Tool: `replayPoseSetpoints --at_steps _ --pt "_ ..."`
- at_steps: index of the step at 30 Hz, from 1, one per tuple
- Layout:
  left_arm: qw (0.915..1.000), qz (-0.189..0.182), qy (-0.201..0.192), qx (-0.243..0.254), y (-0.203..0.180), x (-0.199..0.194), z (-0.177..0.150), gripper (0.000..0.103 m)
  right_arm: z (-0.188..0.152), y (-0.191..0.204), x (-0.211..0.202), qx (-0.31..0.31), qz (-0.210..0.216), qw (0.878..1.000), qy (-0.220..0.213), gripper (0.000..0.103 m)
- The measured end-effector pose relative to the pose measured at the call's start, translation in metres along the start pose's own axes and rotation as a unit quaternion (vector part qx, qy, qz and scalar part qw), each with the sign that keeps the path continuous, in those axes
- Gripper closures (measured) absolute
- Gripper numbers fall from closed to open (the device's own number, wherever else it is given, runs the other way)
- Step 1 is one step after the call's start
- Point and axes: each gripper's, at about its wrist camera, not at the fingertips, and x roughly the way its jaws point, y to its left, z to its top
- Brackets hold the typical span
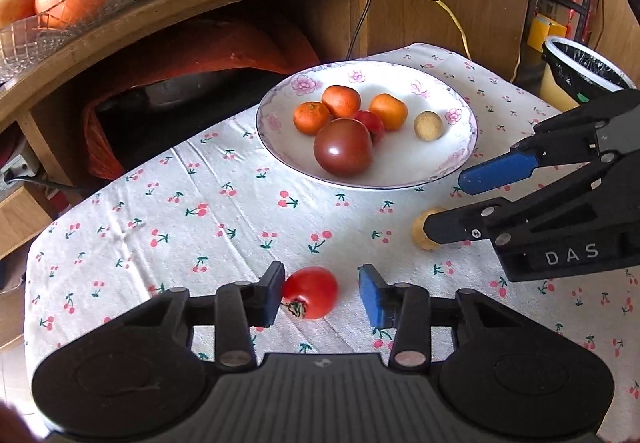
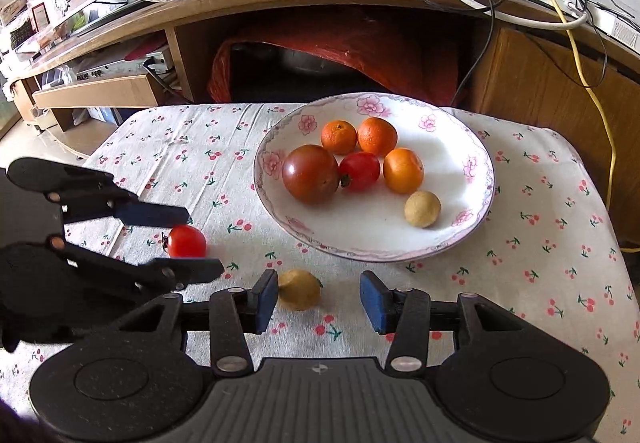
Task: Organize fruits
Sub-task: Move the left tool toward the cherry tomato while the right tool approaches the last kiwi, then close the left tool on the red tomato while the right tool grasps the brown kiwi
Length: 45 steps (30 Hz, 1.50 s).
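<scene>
a small red tomato was seen on the cherry-print cloth between the parted pads of the left gripper, touching one pad only. a yellowish fruit lay likewise ungripped within the right gripper, near the plate.

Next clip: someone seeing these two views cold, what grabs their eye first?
The floral plate mid-table, heaped with small oranges, tomatoes and one tan fruit. In front of it, on the cherry-print cloth, each hand-held gripper brackets a loose fruit: the left hand-held gripper around a red tomato, the right hand-held gripper around a yellowish fruit.
</scene>
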Motion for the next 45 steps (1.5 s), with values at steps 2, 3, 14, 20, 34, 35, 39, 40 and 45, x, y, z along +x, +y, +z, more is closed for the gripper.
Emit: replayPoseSetpoints --at_steps 2,3,14,20,34,35,39,40,45 --pt "1.0000 0.005 0.001 -0.002 0.001 0.000 0.001 0.063 0.001 -0.001 0.001 -0.002 0.003 1.000 0.000 0.063" --pt "1.0000 0.007 0.000 -0.006 0.002 -0.001 0.001 0.066 0.001 -0.001 0.001 -0.003 0.004 1.000 0.000 0.063" --pt "0.9999 -0.007 0.007 -0.003 0.002 -0.006 0.001 0.067 -0.001 0.002 0.006 -0.013 0.032 0.999 0.017 0.065" --pt "0.9999 -0.009 0.007 -0.002 0.003 -0.007 -0.001 0.066 -0.001 0.005 0.013 -0.018 0.033 0.999 0.022 0.073" --pt "0.9989 -0.046 0.006 -0.003 -0.007 -0.017 0.001 0.066 -0.009 -0.002 -0.003 -0.006 0.006 0.999 0.039 0.080" --pt "0.9986 -0.052 0.005 -0.002 -0.010 -0.018 0.001 0.066 -0.014 -0.004 -0.008 -0.002 0.000 0.999 0.047 0.080" --pt "0.9972 -0.071 0.013 0.020 -0.030 -0.020 -0.005 0.066 -0.036 -0.006 -0.032 0.016 -0.017 0.998 0.059 0.080" --pt "0.9968 -0.074 0.015 0.026 -0.034 -0.019 -0.007 0.066 -0.041 -0.006 -0.036 0.019 -0.021 0.998 0.060 0.080" --pt "0.9957 -0.069 0.016 0.060 -0.049 -0.019 -0.012 0.066 -0.057 -0.002 -0.044 0.011 -0.041 0.998 0.047 0.078"
